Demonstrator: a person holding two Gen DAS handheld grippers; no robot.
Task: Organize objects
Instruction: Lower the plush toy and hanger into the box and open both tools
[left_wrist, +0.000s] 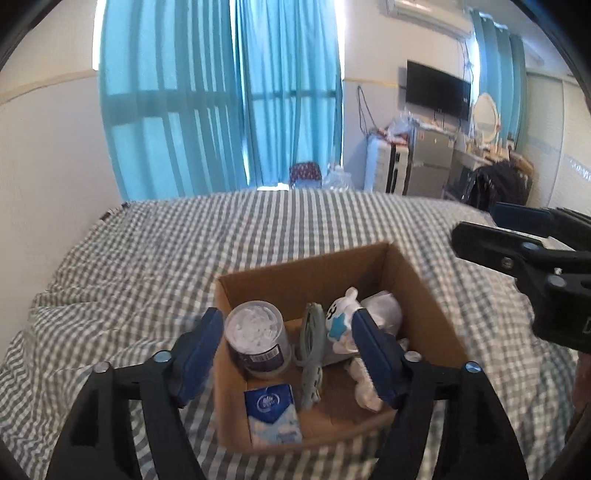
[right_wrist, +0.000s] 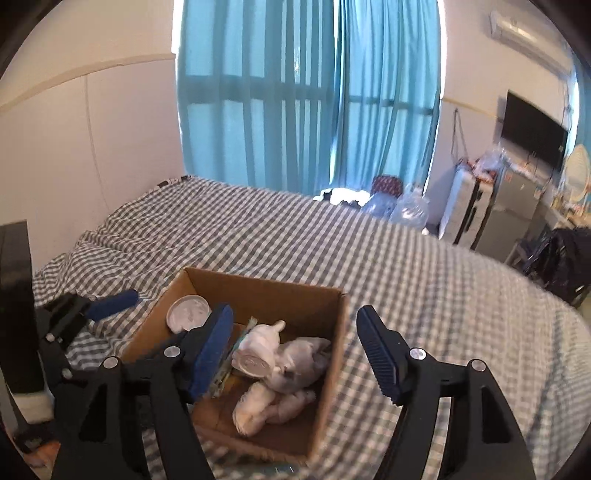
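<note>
An open cardboard box (left_wrist: 413, 284) sits on the checked bed. In it stand a round can with a white lid (left_wrist: 256, 341), a grey-green flat toy (left_wrist: 312, 352), a white plush toy with a blue star (left_wrist: 341, 317), white bundles (left_wrist: 384, 312) and a blue tissue pack (left_wrist: 273, 413). My left gripper (left_wrist: 282, 354) is open and empty just above the box's near side. My right gripper (right_wrist: 295, 343) is open and empty over the box (right_wrist: 332, 328), and it also shows at the right of the left wrist view (left_wrist: 476, 229). The plush (right_wrist: 266, 345) and can lid (right_wrist: 188, 312) show there too.
The grey-checked bedspread (left_wrist: 258, 236) spreads all around the box. Teal curtains (left_wrist: 221, 103) hang behind the bed. A fridge (left_wrist: 430, 162), a wall television (left_wrist: 437, 88) and a cluttered desk (left_wrist: 480, 155) stand at the far right. A dark panel (right_wrist: 16, 302) stands at the left edge.
</note>
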